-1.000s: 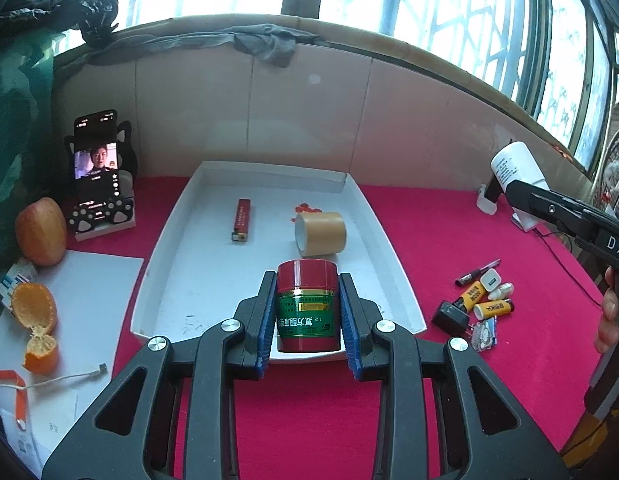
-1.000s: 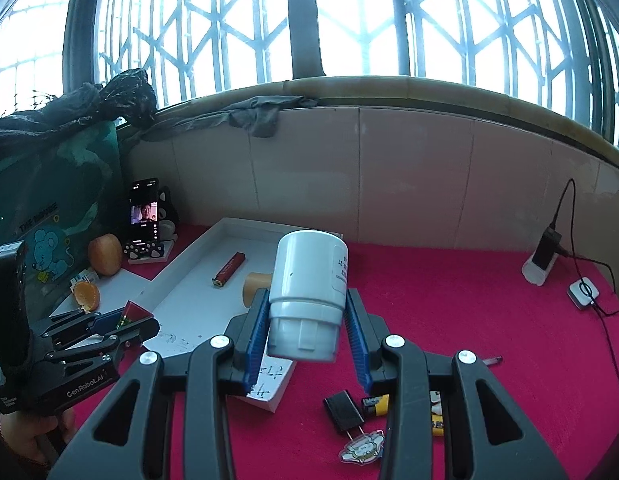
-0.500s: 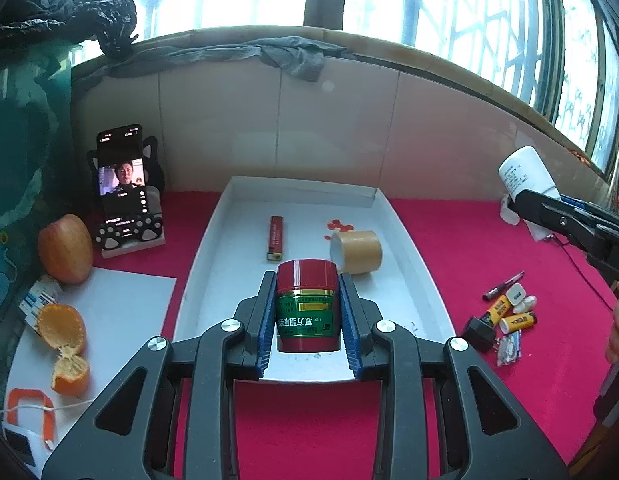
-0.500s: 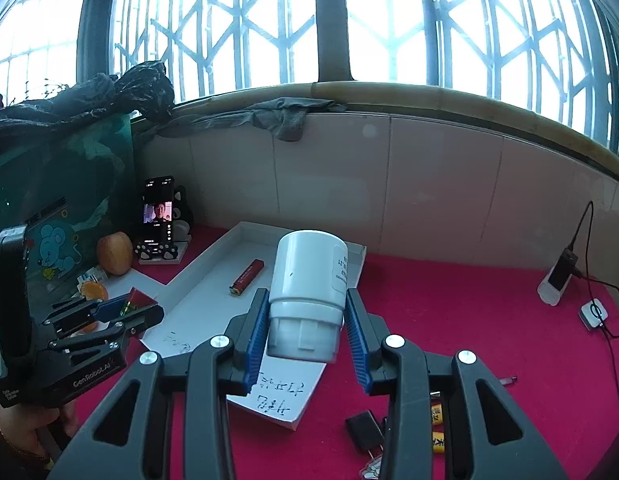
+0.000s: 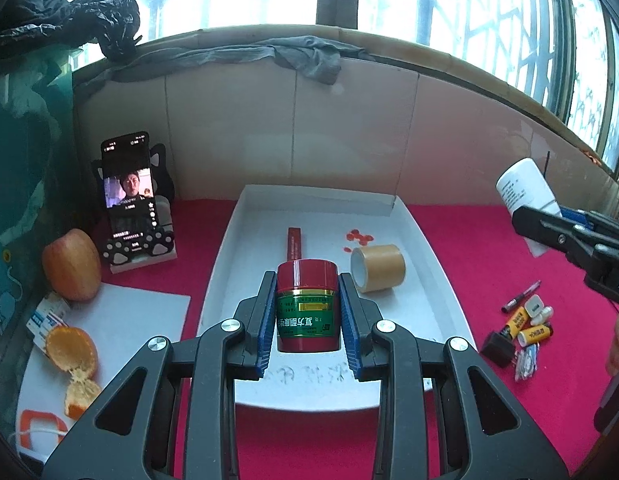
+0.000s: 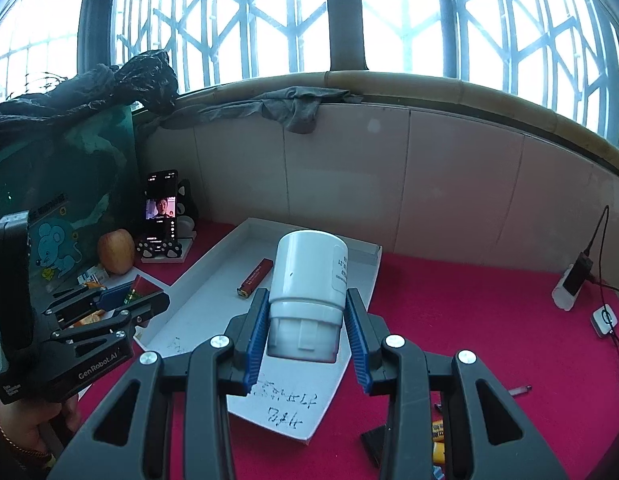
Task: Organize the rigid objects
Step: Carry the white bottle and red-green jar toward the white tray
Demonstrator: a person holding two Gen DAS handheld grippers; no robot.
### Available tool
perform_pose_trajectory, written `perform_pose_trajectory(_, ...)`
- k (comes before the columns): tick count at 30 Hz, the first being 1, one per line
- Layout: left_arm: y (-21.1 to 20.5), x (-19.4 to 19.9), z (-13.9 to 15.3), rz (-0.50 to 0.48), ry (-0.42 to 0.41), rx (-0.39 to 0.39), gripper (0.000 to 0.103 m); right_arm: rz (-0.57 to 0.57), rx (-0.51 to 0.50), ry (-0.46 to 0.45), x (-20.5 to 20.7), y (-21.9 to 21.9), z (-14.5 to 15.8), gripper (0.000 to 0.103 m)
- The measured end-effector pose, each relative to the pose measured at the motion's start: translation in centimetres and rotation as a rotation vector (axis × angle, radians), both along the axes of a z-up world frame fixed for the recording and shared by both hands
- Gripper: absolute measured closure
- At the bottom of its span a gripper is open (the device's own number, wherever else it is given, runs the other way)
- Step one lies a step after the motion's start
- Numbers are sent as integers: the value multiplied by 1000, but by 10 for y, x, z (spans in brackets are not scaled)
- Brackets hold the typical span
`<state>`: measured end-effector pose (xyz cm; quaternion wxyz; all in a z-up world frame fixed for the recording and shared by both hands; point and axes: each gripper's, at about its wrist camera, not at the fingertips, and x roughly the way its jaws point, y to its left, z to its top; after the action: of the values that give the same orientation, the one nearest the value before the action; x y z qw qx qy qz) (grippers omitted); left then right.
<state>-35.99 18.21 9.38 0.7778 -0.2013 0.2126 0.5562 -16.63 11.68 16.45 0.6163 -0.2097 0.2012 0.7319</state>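
My left gripper [image 5: 307, 312] is shut on a red jar with a green label [image 5: 306, 306], held above the near end of the white tray [image 5: 223, 264]. My right gripper [image 6: 305, 328] is shut on a white bottle [image 6: 309, 280], held above the tray's near right corner [image 6: 365, 292]; the bottle also shows at the right of the left wrist view [image 5: 525, 192]. In the tray lie a red lighter [image 5: 294, 242] and a brown tape roll [image 5: 379, 268]. The left gripper also shows in the right wrist view [image 6: 121, 300].
Small items, batteries, a pen and a black plug [image 5: 521, 326], lie on the red cloth right of the tray. A phone on a stand [image 5: 131, 196], an apple [image 5: 71, 264] and orange pieces [image 5: 71, 348] on paper are at the left. A charger and cable [image 6: 577, 280] are far right.
Both grippers have moved forward and toward the tray, still holding their objects. The tray now sits more centred under the left gripper.
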Motion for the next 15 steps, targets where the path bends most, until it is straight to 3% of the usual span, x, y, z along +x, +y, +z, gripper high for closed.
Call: perform_pose_trajectory(15,46,-3,-19,38,5,-71,74,-9,-51,-34,-16,38,-17,66)
